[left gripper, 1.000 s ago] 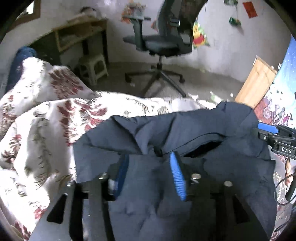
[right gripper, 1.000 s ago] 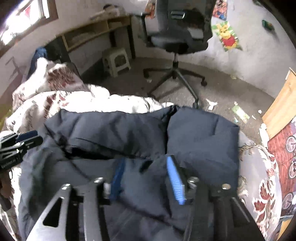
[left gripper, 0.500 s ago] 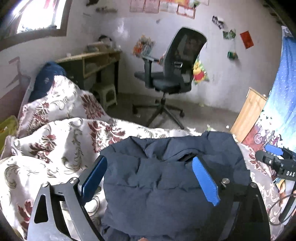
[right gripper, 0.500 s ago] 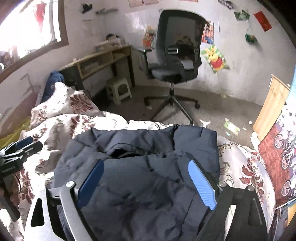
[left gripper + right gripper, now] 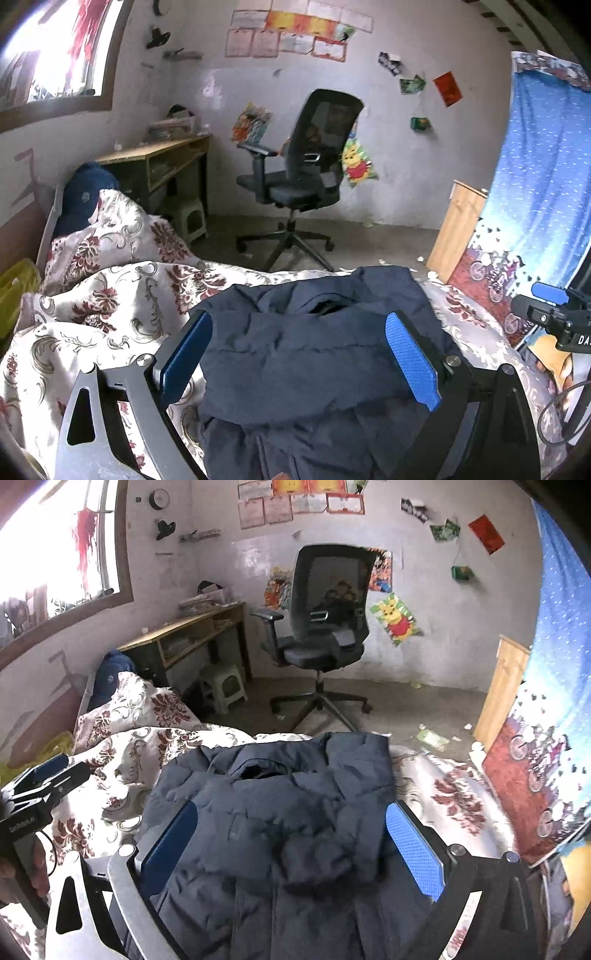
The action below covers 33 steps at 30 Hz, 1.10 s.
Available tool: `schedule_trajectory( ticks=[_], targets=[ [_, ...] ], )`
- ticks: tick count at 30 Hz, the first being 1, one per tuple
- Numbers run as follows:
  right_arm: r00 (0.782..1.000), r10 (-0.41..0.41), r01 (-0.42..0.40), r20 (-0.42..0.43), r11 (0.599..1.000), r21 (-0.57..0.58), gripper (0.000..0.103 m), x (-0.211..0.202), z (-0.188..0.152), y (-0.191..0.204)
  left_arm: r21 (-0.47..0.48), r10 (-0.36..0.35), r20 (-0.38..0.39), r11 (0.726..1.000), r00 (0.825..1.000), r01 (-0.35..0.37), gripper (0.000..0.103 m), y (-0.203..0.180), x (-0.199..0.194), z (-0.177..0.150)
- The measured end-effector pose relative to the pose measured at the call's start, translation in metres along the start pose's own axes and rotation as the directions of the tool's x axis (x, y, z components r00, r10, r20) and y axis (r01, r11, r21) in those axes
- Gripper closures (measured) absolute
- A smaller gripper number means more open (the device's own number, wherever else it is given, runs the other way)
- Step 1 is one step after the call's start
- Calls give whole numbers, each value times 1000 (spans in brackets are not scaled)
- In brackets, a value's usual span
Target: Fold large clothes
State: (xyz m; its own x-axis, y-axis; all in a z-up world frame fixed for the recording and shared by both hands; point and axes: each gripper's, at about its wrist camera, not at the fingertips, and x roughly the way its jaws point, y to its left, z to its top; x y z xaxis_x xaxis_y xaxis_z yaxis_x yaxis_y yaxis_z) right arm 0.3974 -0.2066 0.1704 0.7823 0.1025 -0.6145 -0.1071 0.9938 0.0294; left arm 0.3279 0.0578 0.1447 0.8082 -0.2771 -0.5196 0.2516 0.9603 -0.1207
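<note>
A dark navy padded jacket [image 5: 314,354] lies folded on a floral bedspread [image 5: 110,295]; it also shows in the right wrist view [image 5: 280,812]. My left gripper [image 5: 299,354] is open and empty, raised above the jacket with its blue pads apart. My right gripper [image 5: 291,838] is open and empty too, above the jacket. The right gripper shows at the right edge of the left wrist view [image 5: 554,314]. The left gripper shows at the left edge of the right wrist view [image 5: 37,786].
A black office chair [image 5: 306,177] stands on the floor beyond the bed. A wooden desk [image 5: 162,158] and a small stool [image 5: 190,221] are at the left wall. A wooden board [image 5: 458,229] and a blue curtain [image 5: 543,192] are at the right.
Both grippers opened, let go of the jacket and rose up and back. The jacket now lies folded on the bed.
</note>
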Motion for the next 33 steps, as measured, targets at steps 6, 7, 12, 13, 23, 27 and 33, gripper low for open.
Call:
schedule_trajectory(
  ticks=[6, 7, 12, 13, 23, 27, 33],
  targets=[
    [999, -5, 5, 32, 1000, -4, 0, -28, -22, 2, 35, -29, -32, 999, 999, 31, 9, -18, -16, -22],
    [999, 1, -1, 41, 1000, -5, 0, -32, -27, 1, 37, -26, -35, 999, 999, 27, 9, -21, -18, -27],
    [997, 24, -22, 71, 999, -30, 0, -44, -52, -3, 66, -7, -60, 998, 998, 11, 9, -31, -27, -54],
    [997, 25, -22, 75, 999, -46, 0, -47, -57, -4, 69, -1, -70, 998, 998, 5, 9, -35, -29, -61],
    [994, 72, -59, 86, 988, -144, 0, -63, -103, -8, 25, 36, -87, 999, 996, -34, 9, -42, -44, -102],
    [992, 96, -78, 83, 978, -192, 0, -68, -120, -9, 10, 52, -109, 999, 993, -51, 9, -45, -48, -117],
    [991, 128, -115, 43, 966, -234, 0, -65, -144, -14, 40, 96, -150, 995, 984, -91, 9, -54, -48, -142]
  ],
)
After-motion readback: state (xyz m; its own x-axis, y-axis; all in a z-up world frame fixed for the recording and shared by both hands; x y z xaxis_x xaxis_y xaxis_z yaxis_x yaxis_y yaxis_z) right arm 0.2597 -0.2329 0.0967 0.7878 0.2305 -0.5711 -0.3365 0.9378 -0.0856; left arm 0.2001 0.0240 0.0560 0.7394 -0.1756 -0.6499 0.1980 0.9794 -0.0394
